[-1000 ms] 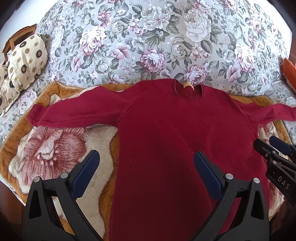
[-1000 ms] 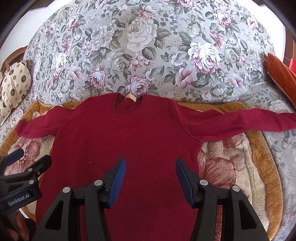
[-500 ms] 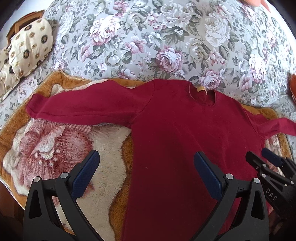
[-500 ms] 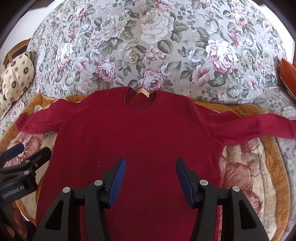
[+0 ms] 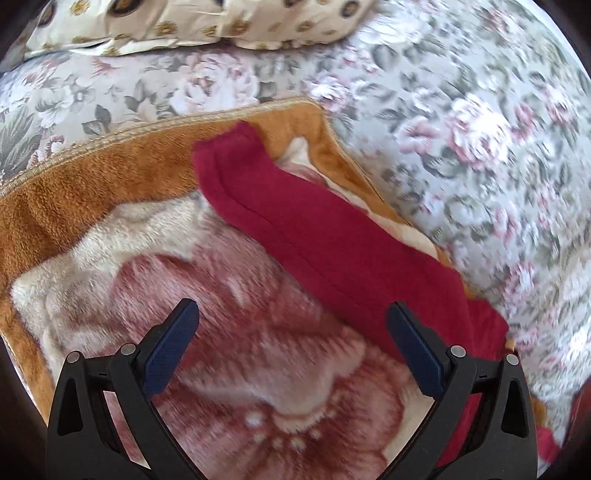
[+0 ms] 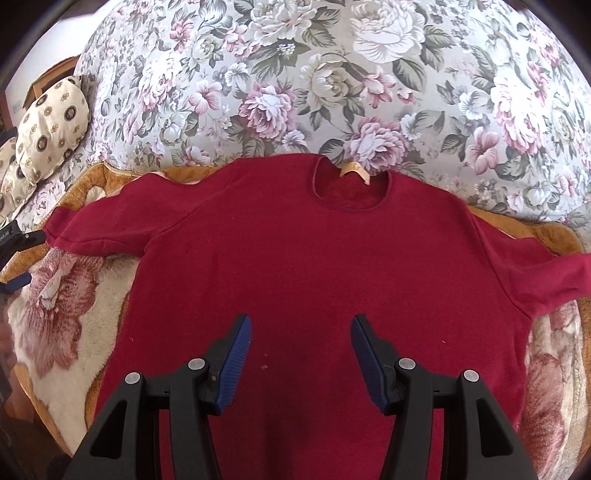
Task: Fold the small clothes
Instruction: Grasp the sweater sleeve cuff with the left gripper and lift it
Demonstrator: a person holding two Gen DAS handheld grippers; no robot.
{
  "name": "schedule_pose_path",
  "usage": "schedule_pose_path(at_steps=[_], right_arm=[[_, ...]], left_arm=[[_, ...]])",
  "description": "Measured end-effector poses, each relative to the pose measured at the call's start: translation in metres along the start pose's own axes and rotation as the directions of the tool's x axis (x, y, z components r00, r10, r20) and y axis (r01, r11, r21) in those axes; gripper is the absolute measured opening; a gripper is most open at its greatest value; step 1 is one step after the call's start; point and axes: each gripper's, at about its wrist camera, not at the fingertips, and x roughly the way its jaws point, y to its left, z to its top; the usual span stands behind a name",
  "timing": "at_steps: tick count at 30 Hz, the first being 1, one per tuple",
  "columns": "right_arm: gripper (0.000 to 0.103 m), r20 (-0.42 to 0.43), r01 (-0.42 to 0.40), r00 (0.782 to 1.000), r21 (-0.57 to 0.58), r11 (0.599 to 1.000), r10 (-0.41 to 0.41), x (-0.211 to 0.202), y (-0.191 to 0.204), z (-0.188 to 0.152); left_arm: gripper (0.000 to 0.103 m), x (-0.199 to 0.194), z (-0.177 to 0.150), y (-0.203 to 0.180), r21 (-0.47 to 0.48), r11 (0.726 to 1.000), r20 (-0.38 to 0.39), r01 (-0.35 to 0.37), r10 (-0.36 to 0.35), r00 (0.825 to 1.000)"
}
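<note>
A dark red long-sleeved top (image 6: pixel 314 266) lies flat and face up on a plush blanket, collar away from me, both sleeves spread out sideways. My right gripper (image 6: pixel 301 354) is open and empty above the lower middle of the top. My left gripper (image 5: pixel 291 343) is open and empty over the blanket, just short of the top's left sleeve (image 5: pixel 295 229), whose cuff points up and left. The left gripper's fingers (image 6: pixel 18 236) show at the left edge of the right wrist view, by that cuff.
The plush blanket (image 5: pixel 92 184), brown-edged with a pink flower print, lies on a floral bedspread (image 6: pixel 332 74). A cream patterned pillow (image 6: pixel 51 129) sits at the far left; it also shows in the left wrist view (image 5: pixel 207 18).
My left gripper has swung left, from over the top's body to the left sleeve near its cuff. My right gripper has drifted slightly left over the body. Both stay open.
</note>
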Motion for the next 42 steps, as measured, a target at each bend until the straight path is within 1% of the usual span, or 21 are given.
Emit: schedule_pose_path(at_steps=[3, 7, 10, 13, 15, 16, 18, 19, 20, 21, 22, 24, 25, 27, 30, 33, 35, 37, 38, 40, 42], right_arm=[[0.054, -0.005, -0.005, 1.0, -0.048, 0.999, 0.005, 0.01, 0.018, 0.01], [0.054, 0.0, -0.023, 1.0, -0.083, 0.996, 0.023, 0.017, 0.035, 0.016], [0.054, -0.016, -0.047, 0.999, -0.084, 0.995, 0.046, 0.023, 0.043, 0.017], [0.054, -0.022, -0.067, 0.998, -0.097, 0.993, 0.065, 0.026, 0.049, 0.016], [0.054, -0.026, -0.068, 0.997, -0.103, 0.992, 0.066, 0.027, 0.05, 0.016], [0.054, -0.027, -0.071, 0.997, -0.099, 0.992, 0.069, 0.027, 0.05, 0.015], [0.054, -0.028, -0.079, 0.997, -0.089, 0.993, 0.077, 0.027, 0.049, 0.016], [0.054, -0.028, -0.081, 0.996, -0.086, 0.993, 0.079, 0.026, 0.049, 0.015], [0.054, -0.028, -0.082, 0.996, -0.084, 0.993, 0.08, 0.025, 0.048, 0.015], [0.054, -0.026, -0.083, 0.996, -0.083, 0.993, 0.081, 0.024, 0.047, 0.014], [0.054, -0.024, -0.084, 0.996, -0.083, 0.993, 0.082, 0.022, 0.046, 0.014], [0.054, -0.021, -0.087, 0.996, -0.081, 0.993, 0.086, 0.017, 0.043, 0.012], [0.054, -0.017, -0.088, 0.996, -0.078, 0.993, 0.087, 0.014, 0.041, 0.011], [0.054, -0.009, -0.087, 0.996, -0.073, 0.994, 0.087, 0.008, 0.037, 0.01], [0.054, 0.005, -0.091, 0.996, -0.05, 0.995, 0.092, 0.0, 0.027, 0.009], [0.054, 0.021, -0.086, 0.996, -0.022, 0.996, 0.087, -0.01, 0.014, 0.011], [0.054, 0.043, -0.072, 0.996, 0.005, 0.997, 0.072, -0.02, 0.001, 0.014], [0.054, 0.07, -0.064, 0.996, 0.042, 0.997, 0.061, -0.031, -0.016, 0.013], [0.054, 0.081, -0.059, 0.995, 0.063, 0.996, 0.054, -0.035, -0.025, 0.012], [0.054, 0.106, -0.054, 0.993, 0.117, 0.992, 0.042, -0.043, -0.047, 0.007], [0.054, 0.123, -0.06, 0.992, 0.151, 0.987, 0.041, -0.048, -0.065, 0.003]], left_arm=[[0.102, 0.017, 0.022, 0.025, -0.077, 0.997, 0.017, -0.03, 0.032, 0.999], [0.102, 0.036, 0.039, 0.045, -0.161, 0.987, 0.033, -0.015, 0.021, 0.999], [0.102, 0.053, 0.053, 0.053, -0.175, 0.984, 0.029, -0.037, 0.043, 0.999], [0.102, 0.076, 0.058, 0.053, -0.162, 0.985, -0.024, -0.056, 0.052, 0.998], [0.102, 0.078, 0.057, 0.049, -0.164, 0.983, -0.006, -0.078, 0.078, 0.997], [0.102, 0.078, 0.055, 0.047, -0.171, 0.983, 0.01, -0.069, 0.072, 0.997], [0.099, 0.077, 0.053, 0.047, -0.172, 0.985, 0.046, -0.015, 0.023, 0.999], [0.082, 0.076, 0.051, 0.048, -0.175, 0.984, 0.059, 0.003, 0.008, 0.998], [0.051, 0.077, 0.05, 0.048, -0.174, 0.985, 0.055, 0.008, 0.001, 0.998], [0.03, 0.08, 0.05, 0.048, -0.16, 0.986, 0.034, 0.045, -0.04, 0.999], [0.01, 0.084, 0.051, 0.046, -0.141, 0.988, 0.017, 0.058, -0.057, 0.998], [0.01, 0.081, 0.051, 0.043, -0.119, 0.991, 0.022, 0.065, -0.063, 0.998], [0.008, 0.075, 0.051, 0.042, -0.119, 0.989, 0.034, 0.091, -0.087, 0.996], [0.007, 0.056, 0.05, 0.033, -0.11, 0.98, 0.063, 0.164, -0.158, 0.985], [0.007, 0.02, 0.042, -0.003, -0.022, 0.963, 0.09, 0.268, -0.265, 0.96], [0.007, -0.015, 0.024, -0.057, 0.093, 0.926, 0.072, 0.367, -0.374, 0.925], [0.007, -0.041, 0.009, -0.098, 0.167, 0.88, 0.039, 0.444, -0.456, 0.889], [0.007, -0.062, -0.013, -0.143, 0.24, 0.826, -0.012, 0.509, -0.522, 0.853], [0.007, -0.066, -0.024, -0.166, 0.264, 0.801, -0.048, 0.538, -0.546, 0.836], [0.007, -0.069, -0.051, -0.208, 0.292, 0.746, -0.122, 0.599, -0.592, 0.796], [0.007, -0.064, -0.081, -0.242, 0.306, 0.703, -0.197, 0.641, -0.612, 0.766]])
